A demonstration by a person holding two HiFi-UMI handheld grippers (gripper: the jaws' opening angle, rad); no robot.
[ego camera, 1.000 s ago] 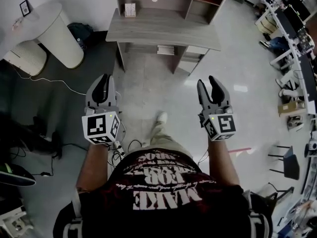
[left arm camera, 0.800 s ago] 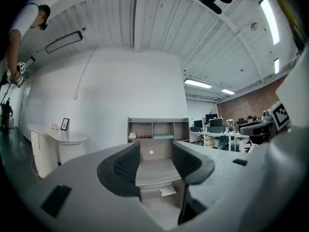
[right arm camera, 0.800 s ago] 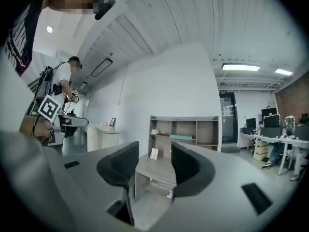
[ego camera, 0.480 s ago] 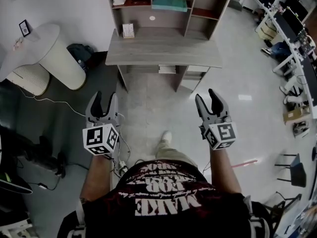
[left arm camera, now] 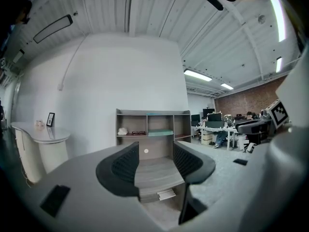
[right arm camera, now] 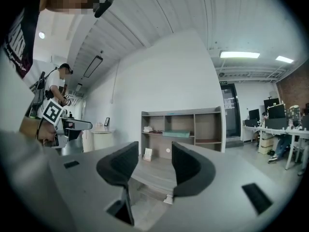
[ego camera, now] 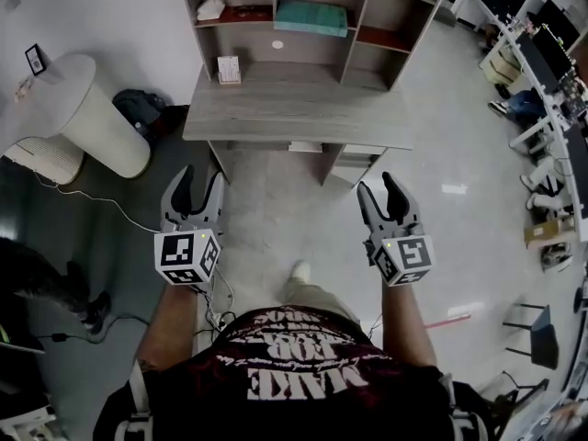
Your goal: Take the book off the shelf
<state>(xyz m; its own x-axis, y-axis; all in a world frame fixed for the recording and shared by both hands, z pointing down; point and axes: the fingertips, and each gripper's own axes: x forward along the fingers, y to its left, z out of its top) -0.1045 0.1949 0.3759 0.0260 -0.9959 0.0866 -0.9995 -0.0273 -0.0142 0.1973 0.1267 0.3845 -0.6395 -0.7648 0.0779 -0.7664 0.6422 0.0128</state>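
A teal book (ego camera: 312, 16) lies flat in the middle compartment of the wooden shelf unit (ego camera: 367, 7) that stands on the grey desk (ego camera: 303, 108). Both grippers hang over the floor in front of the desk, well short of it. My left gripper (ego camera: 199, 180) is open with nothing between its jaws; its own view looks between them at the teal book (left arm camera: 160, 133). My right gripper (ego camera: 377, 187) is likewise open and empty, and the teal book (right arm camera: 175, 134) shows far beyond its jaws.
A small card stand (ego camera: 228, 69) sits on the desk's left side. A white object (ego camera: 210, 8) and glasses (ego camera: 243, 12) lie in the left compartment. A white rounded counter (ego camera: 78, 99) and dark bag (ego camera: 138, 108) stand left. Office desks (ego camera: 551, 72) line the right.
The left jaws went from nearly shut to wide open, and the right jaws spread wider. The desk has come nearer, and more of the shelf now shows.
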